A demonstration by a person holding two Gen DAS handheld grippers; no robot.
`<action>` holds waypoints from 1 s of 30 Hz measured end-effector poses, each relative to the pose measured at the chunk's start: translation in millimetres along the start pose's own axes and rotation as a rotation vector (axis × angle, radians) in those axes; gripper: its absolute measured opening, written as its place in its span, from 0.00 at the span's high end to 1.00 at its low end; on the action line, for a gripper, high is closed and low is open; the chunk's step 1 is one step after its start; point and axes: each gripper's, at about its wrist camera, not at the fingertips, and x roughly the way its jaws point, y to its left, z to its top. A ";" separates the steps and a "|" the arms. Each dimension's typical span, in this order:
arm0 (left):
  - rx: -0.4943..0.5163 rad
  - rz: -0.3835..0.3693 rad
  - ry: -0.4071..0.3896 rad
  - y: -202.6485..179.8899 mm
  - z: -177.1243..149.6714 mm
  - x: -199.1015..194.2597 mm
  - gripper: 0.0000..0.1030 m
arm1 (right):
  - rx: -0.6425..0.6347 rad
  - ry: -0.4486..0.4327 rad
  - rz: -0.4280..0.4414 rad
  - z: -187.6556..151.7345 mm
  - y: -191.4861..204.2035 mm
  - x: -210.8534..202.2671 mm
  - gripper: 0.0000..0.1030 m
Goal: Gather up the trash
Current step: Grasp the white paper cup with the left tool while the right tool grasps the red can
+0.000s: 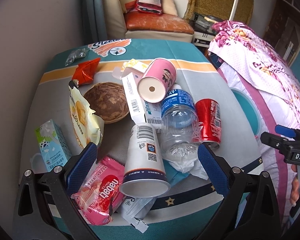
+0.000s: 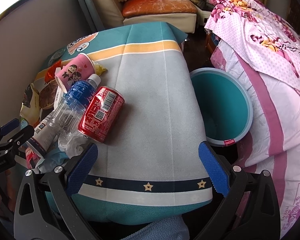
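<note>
Where both claws (image 1: 147,160) (image 2: 148,162) gape empty: white cup (image 1: 145,162) against bottle (image 1: 179,126), red can (image 2: 102,114) beside.

The red can (image 2: 101,114) looks like glossy metal, dented, its skin catching highlights; the bottle (image 1: 179,120) is clear crinkled plastic with a shiny blue label, and the white cup (image 1: 144,161) and pink cup (image 1: 157,80) look like matt paper; the pink wafer wrapper (image 1: 99,192) is glossy film, the brown round husk (image 1: 107,102) rough and dull. The tablecloth (image 2: 150,100) is matt woven cloth with a fine ribbed texture; the teal bin (image 2: 226,104) looks like smooth plastic; the gripper pads (image 2: 81,168) are blue with a fine knurled grain, set on matt black plastic arms.
</note>
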 end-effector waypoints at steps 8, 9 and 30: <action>-0.032 -0.081 0.118 24.0 7.7 23.2 0.34 | 0.023 0.055 0.117 30.9 16.3 22.7 0.35; -0.023 -0.079 0.132 23.7 7.8 26.3 0.35 | 0.028 0.074 0.139 34.1 18.8 28.5 0.37; -0.006 -0.058 0.264 29.8 -4.9 71.0 0.51 | 0.096 0.247 0.311 49.6 44.8 119.3 0.38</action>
